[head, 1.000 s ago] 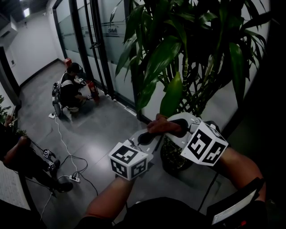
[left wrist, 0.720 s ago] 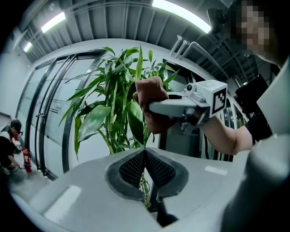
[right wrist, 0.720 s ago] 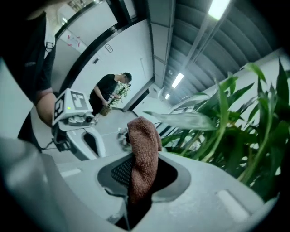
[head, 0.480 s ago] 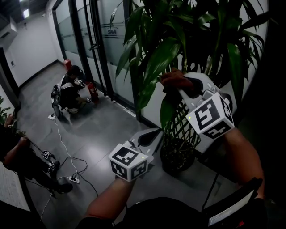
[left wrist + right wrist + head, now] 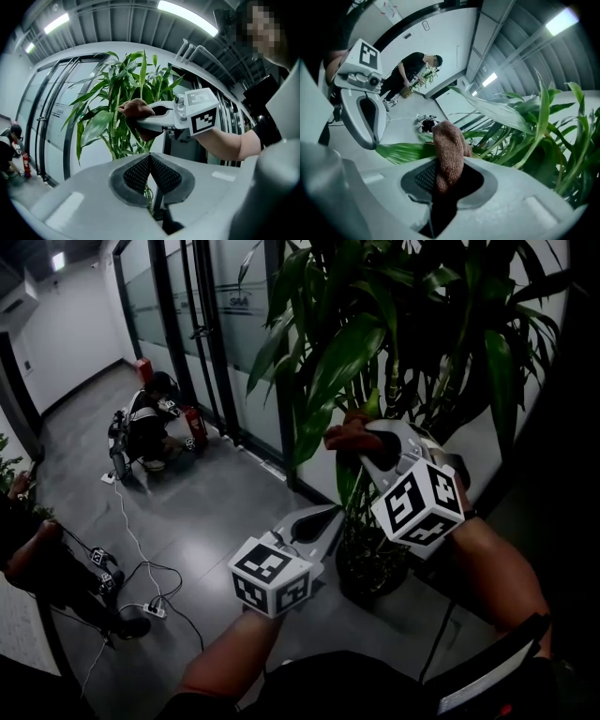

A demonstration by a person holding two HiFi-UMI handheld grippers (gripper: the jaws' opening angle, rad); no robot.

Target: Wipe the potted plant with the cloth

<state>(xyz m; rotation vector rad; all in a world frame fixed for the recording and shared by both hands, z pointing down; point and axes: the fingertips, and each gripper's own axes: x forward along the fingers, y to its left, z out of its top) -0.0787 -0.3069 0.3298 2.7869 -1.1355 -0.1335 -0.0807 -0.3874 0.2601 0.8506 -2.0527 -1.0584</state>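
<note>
Head view: the potted plant [image 5: 375,334] stood on the grey floor by a glass wall, its braided stems rising upright from a dark round pot [image 5: 361,582]. The pot base showed in this view only. The right gripper [image 5: 361,448] was up among the lower leaves. Right gripper view: its jaws were clamped on the brown cloth [image 5: 449,154], which was bunched into a roll. The roll's long axis ran straight out of the jaws along the gripper's line, and its tip overlapped a broad green leaf [image 5: 401,152] lying crosswise. Contact with the leaf could not be confirmed. Left gripper view: the left gripper [image 5: 151,164] had its pads pressed together with nothing between them. It was held lower, apart from the foliage, and pointed toward the stems.
</note>
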